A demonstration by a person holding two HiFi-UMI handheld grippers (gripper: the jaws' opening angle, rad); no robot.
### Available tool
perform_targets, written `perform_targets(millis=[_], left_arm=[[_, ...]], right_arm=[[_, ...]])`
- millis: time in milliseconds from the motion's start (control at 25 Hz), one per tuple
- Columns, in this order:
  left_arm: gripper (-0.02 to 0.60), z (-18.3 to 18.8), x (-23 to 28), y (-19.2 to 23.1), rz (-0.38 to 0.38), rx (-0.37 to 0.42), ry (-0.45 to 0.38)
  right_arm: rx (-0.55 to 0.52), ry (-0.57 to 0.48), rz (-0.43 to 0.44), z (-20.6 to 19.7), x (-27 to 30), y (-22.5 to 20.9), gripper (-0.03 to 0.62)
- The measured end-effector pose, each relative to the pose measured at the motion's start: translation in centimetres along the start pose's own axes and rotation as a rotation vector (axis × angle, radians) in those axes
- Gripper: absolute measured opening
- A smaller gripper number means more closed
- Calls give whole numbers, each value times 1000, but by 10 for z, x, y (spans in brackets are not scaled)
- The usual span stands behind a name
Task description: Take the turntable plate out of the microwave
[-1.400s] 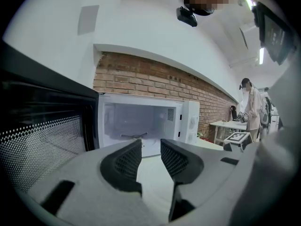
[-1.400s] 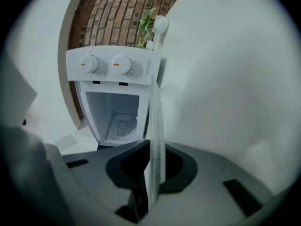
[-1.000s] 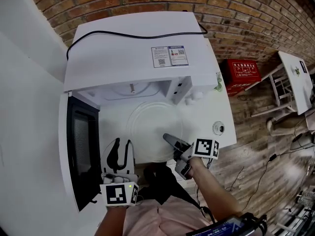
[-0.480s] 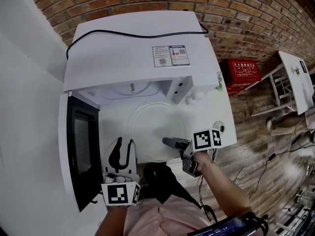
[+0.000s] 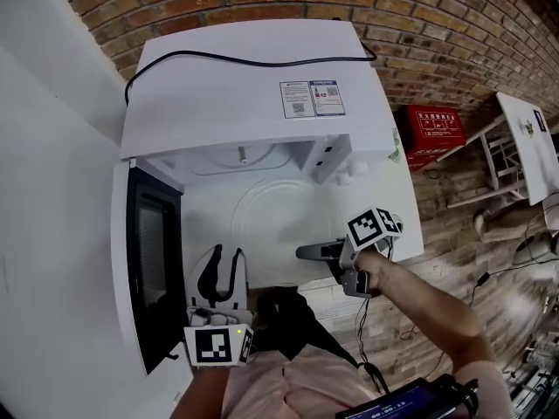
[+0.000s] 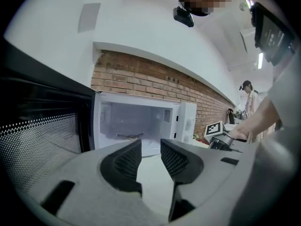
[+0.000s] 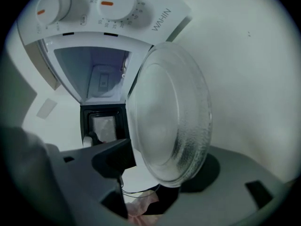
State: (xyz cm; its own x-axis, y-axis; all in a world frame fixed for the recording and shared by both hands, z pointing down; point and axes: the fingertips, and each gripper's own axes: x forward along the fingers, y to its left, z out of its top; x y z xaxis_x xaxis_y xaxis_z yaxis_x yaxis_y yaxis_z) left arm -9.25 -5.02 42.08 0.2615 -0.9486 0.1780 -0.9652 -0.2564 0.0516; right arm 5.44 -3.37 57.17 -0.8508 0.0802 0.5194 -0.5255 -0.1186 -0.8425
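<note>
The clear glass turntable plate [image 5: 278, 219] lies flat on the white table [image 5: 205, 225] in front of the open microwave [image 5: 244, 85]. My right gripper [image 5: 306, 251] sits at the plate's near right rim. In the right gripper view the plate [image 7: 169, 121] stands edge-on between the jaws of the right gripper [image 7: 160, 161]. One pad lies against the plate and the other stands apart; the jaws have just been opening. My left gripper [image 5: 220, 264] hovers near the table's front edge. Its jaws are open and empty, and the left gripper [image 6: 150, 157] points at the bare microwave cavity [image 6: 134, 121].
The microwave door [image 5: 148, 260] swings out to the left, beside my left gripper. A black cable [image 5: 218, 59] crosses the microwave's top. The control knobs [image 7: 115, 4] sit on its right. A red box [image 5: 432, 129] and a white desk [image 5: 524, 138] stand on the wooden floor to the right.
The right gripper has swung its rear end to the right and tipped, its marker cube rising. Its jaws stand wider around the plate's rim. The plate and the left gripper stay put.
</note>
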Motion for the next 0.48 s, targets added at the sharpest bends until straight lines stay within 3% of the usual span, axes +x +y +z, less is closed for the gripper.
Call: perform_targets(millis=[160,480], left_arm=[[129,3,-5,4,5,-1,-5],[129,1,-7,0,-11,-6,-4]], right_arm=[[83,61,27,-5,1,0,328],[73,117,-16,-5,-3,-3,331]])
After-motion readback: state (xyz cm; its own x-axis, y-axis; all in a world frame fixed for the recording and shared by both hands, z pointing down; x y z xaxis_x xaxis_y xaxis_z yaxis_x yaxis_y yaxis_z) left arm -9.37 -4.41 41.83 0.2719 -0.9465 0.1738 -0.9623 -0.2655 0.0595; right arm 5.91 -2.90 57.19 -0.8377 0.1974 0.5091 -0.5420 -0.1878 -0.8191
